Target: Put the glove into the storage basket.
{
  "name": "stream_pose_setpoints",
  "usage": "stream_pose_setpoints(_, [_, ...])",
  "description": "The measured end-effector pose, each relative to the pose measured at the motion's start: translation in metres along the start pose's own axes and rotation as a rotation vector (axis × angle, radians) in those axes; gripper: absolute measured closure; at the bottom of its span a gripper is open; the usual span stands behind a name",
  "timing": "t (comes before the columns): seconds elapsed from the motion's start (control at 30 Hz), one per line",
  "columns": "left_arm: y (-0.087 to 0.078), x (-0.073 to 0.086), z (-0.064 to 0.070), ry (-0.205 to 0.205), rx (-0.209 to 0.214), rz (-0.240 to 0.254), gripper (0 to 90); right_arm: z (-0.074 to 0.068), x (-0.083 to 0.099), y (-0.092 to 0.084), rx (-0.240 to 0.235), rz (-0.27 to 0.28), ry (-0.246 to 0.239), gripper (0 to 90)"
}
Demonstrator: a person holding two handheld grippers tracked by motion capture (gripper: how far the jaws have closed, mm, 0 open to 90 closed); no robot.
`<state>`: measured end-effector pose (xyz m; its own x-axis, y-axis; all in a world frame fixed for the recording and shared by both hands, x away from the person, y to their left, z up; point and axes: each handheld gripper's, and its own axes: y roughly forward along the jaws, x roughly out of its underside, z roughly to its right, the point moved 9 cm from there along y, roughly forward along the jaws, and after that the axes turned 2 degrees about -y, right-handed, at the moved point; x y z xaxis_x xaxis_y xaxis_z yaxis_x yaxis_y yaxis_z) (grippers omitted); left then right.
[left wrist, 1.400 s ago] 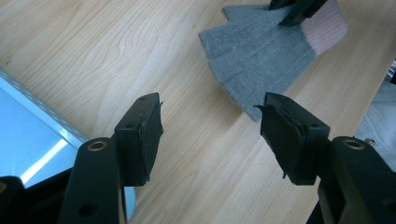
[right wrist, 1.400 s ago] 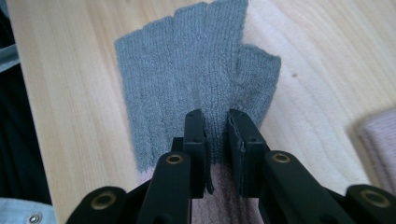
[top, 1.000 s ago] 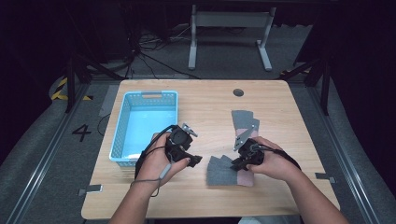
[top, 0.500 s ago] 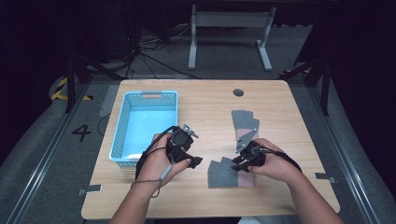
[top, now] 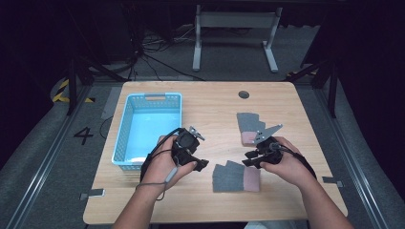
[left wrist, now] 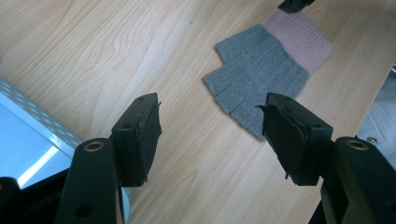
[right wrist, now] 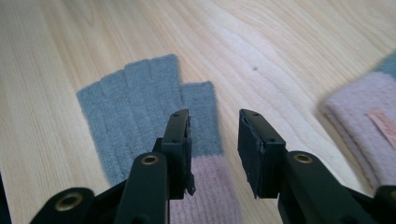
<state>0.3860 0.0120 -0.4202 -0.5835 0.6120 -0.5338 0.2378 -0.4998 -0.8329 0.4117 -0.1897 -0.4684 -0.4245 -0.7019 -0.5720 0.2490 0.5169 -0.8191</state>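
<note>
A grey fingerless glove with a pink cuff point(top: 236, 177) lies flat near the table's front edge, between my two hands. A second matching glove point(top: 249, 125) lies farther back on the right. My right gripper point(top: 249, 158) hovers just above the near glove's right part. Its jaws have just been opening and stand apart, with nothing pressed between them. In the right gripper view the near glove point(right wrist: 135, 107) lies under that gripper point(right wrist: 215, 121), and the second glove's cuff point(right wrist: 364, 126) is at the right. My left gripper point(top: 200, 164) is open and empty. The glove point(left wrist: 261, 79) lies ahead of that gripper point(left wrist: 210, 119).
A light blue plastic basket point(top: 148, 129) stands on the left half of the wooden table, close behind my left hand; its rim point(left wrist: 28, 135) shows in the left gripper view. A round cable hole point(top: 244, 94) sits near the table's far edge.
The right gripper's jaws have spread and let the near glove go, and the hand has drawn slightly right and up. The glove now lies flat. The left hand has kept still.
</note>
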Motion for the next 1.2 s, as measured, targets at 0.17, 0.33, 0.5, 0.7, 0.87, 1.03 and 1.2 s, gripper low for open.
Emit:
stream_pose_setpoints(0.17, [0.000, -0.002, 0.000, -0.003, 0.002, 0.004, 38.0, 0.004, 0.000, -0.007, 0.023, 0.024, 0.045, 63.9])
stream_pose_setpoints(0.33, [0.001, -0.001, 0.000, -0.004, 0.001, 0.002, 38.2, 0.013, -0.002, -0.017, 0.060, 0.058, 0.127, 61.6])
stream_pose_setpoints(0.5, [-0.001, 0.000, -0.001, -0.006, 0.000, -0.001, 38.2, 0.019, -0.002, -0.024, 0.085, 0.046, 0.146, 61.0])
stream_pose_setpoints(0.7, [-0.002, 0.001, -0.001, -0.010, -0.001, 0.001, 38.3, 0.033, -0.006, -0.035, 0.121, 0.068, 0.193, 59.5])
stream_pose_setpoints(0.87, [-0.002, 0.000, -0.001, -0.009, -0.001, 0.002, 38.3, 0.056, -0.012, -0.038, 0.186, 0.076, 0.285, 58.0])
stream_pose_setpoints(1.03, [-0.003, 0.001, -0.002, -0.011, 0.002, 0.005, 38.3, 0.081, -0.014, -0.032, 0.222, 0.059, 0.369, 57.7])
stream_pose_setpoints(1.2, [-0.003, 0.002, -0.004, -0.013, 0.002, 0.002, 38.3, 0.098, -0.013, -0.018, 0.244, 0.047, 0.423, 56.9])
